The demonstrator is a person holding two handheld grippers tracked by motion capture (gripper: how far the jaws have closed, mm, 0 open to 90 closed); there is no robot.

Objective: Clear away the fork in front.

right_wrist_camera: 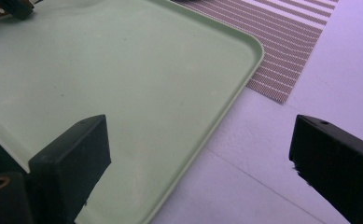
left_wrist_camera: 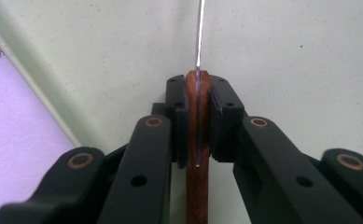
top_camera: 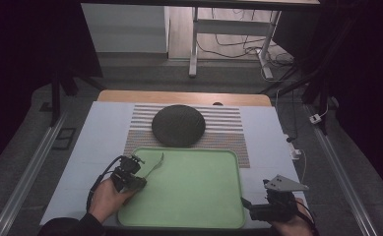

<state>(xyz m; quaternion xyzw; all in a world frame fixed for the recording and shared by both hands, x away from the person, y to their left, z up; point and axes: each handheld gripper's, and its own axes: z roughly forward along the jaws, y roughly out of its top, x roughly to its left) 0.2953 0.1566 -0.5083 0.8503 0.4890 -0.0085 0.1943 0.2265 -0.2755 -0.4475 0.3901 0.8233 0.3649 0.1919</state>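
Left tool point(left_wrist_camera: 198, 122) clamped on knife point(left_wrist_camera: 198, 154) by wooden handle, lower centre; stiff, light, sharp. Right tool point(right_wrist_camera: 202, 163) gaping, empty.

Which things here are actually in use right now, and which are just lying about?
In use:
- knife, wooden handle clamped in the left gripper, blade over the tray
- green tray
- right gripper, open at the tray's near right corner

Lying about:
- dark round plate on the striped mat
- cables on the floor beyond the table
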